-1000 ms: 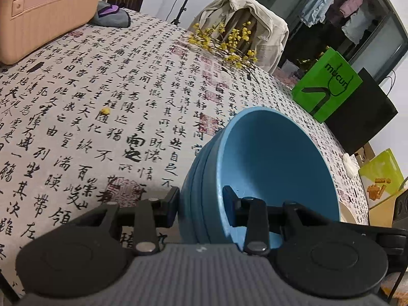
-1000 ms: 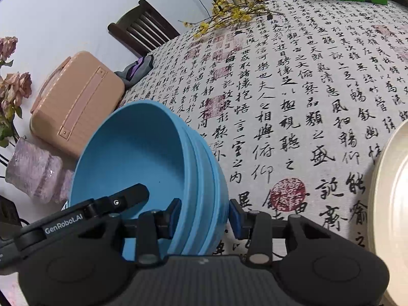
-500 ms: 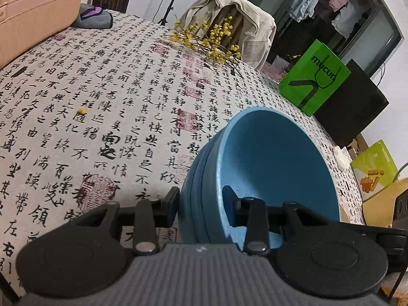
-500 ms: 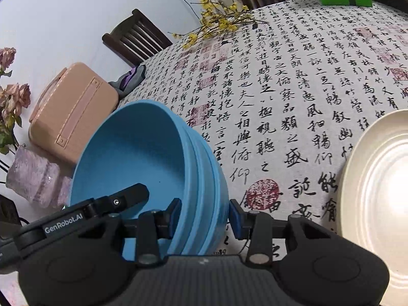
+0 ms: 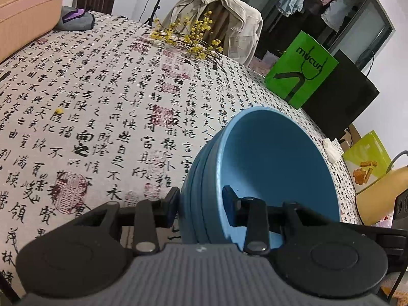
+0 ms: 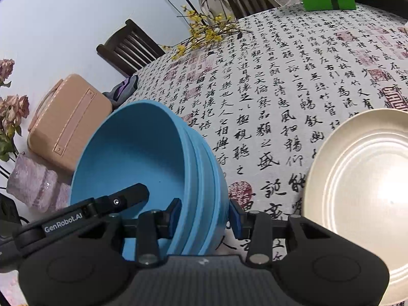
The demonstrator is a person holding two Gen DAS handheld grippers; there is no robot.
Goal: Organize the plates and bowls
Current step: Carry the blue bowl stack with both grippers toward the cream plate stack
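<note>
The stack of nested, matte sky-blue round bowls (image 5: 275,163) hangs tilted above the table, held from two opposite sides of its rim. My left gripper (image 5: 201,210) is clamped on one side of the rim, one black finger against the ribbed outer wall and the other inside the topmost bowl. My right gripper (image 6: 205,216) pinches the opposite side of the same stack (image 6: 142,158) the same way, its blue-padded fingers set one inside and one outside the layered walls. In both grippers the jaws stand narrow, closed on the thickness of the stacked rims. In the right wrist view, the tip of my other gripper, a black finger, reaches into the bowl from the left edge.

Under the bowls lies the round table's cream tablecloth printed with black calligraphy and red seals (image 5: 107,107). Close beside the stack on the right, in the right wrist view, sits a large glossy cream round plate with concentric rings (image 6: 362,191), flat on the cloth.

Farther off, a spray of small yellow flowers on dark twigs (image 5: 193,38) lies near the far edge of the table. A bright green paper bag with black lettering (image 5: 301,68) stands at the table's rim. A peach-coloured hard case with a handle (image 6: 68,122) rests at the left side of the table, and a beige jacket draped over a chair back (image 5: 229,23) shows behind the flowers.
</note>
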